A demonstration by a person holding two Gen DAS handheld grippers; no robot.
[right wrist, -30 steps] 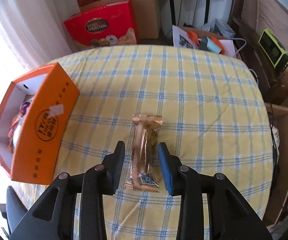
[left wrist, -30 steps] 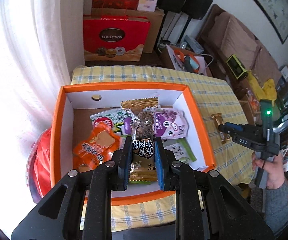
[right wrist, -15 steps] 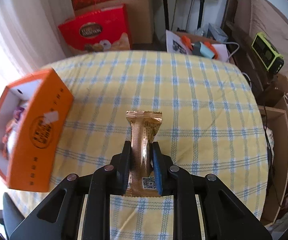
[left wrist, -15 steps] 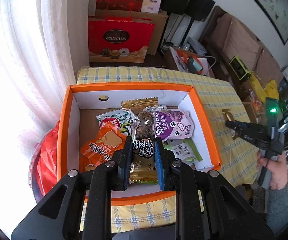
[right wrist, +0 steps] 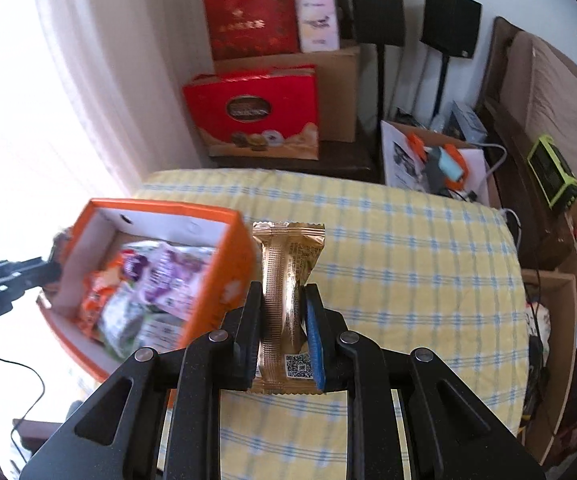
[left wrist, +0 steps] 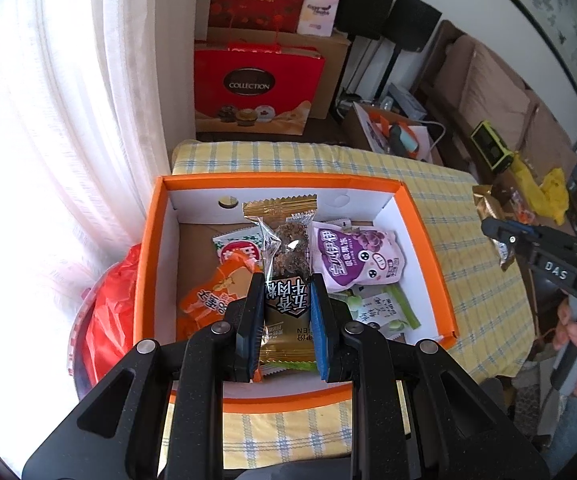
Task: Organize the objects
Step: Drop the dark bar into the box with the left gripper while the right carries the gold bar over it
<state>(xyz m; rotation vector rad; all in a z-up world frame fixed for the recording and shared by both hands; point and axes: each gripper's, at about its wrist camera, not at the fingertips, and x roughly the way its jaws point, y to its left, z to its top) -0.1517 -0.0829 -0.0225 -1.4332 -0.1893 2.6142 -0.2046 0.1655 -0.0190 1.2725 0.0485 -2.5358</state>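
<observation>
While the counter point(right wrist: 408, 264) spreads its yellow check cloth, an orange box point(left wrist: 428, 240) of snacks stands at its window end. Above that box the left tool point(left wrist: 286, 320) clamps a dark bar point(left wrist: 286, 296). Just beside it, raised off the cloth, the right tool point(right wrist: 282, 332) pinches a gold bar point(right wrist: 284, 276).

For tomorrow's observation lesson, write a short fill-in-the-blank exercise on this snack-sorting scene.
1. The box has ____ outer walls.
2. The right gripper is shut on a ____ packet.
3. The left gripper holds its snack bar over the ____.
4. The tablecloth has a ____ pattern.

Missing words: orange; gold; box; checked
</observation>
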